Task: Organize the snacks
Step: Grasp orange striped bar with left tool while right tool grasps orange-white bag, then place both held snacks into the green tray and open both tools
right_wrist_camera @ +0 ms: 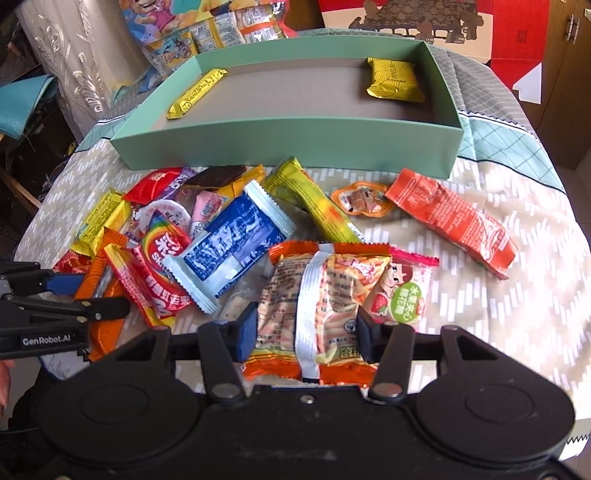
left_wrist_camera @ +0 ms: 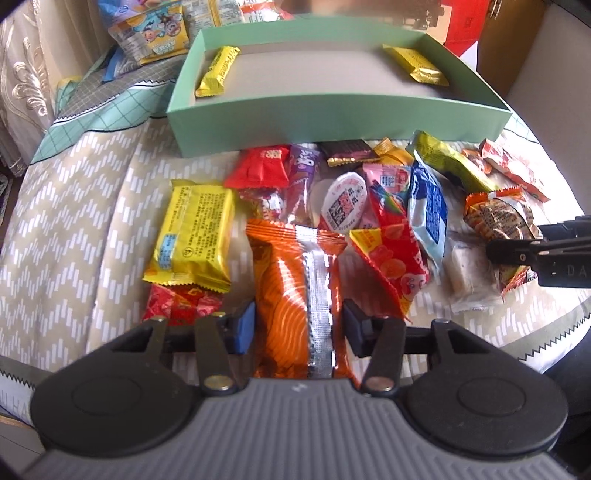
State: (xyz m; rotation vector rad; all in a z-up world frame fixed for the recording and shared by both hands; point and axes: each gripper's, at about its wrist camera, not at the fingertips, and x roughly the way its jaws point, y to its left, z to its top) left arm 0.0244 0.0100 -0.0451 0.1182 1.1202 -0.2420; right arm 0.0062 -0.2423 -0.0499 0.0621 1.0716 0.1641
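Observation:
A pile of wrapped snacks lies on the patterned cloth in front of a mint-green box [left_wrist_camera: 332, 114], also in the right wrist view [right_wrist_camera: 288, 144]. The box holds a yellow bar [left_wrist_camera: 218, 70] and a gold packet [left_wrist_camera: 417, 66]. My left gripper [left_wrist_camera: 299, 325] is closed against the sides of an orange snack bag [left_wrist_camera: 291, 295]; it also shows in the right wrist view [right_wrist_camera: 88, 295]. My right gripper [right_wrist_camera: 306, 332] is closed against an orange-edged cracker bag [right_wrist_camera: 325, 295]; in the left wrist view it [left_wrist_camera: 513, 254] shows at the right on that bag [left_wrist_camera: 498, 218].
Loose snacks include a yellow packet [left_wrist_camera: 195, 232], a blue-and-white packet [right_wrist_camera: 232, 243], a red Skittles bag [right_wrist_camera: 162, 266], a green-yellow bar [right_wrist_camera: 314, 203] and an orange-red packet [right_wrist_camera: 454, 221]. Cartoon snack bags [right_wrist_camera: 184, 40] and a red carton [right_wrist_camera: 480, 29] stand behind the box.

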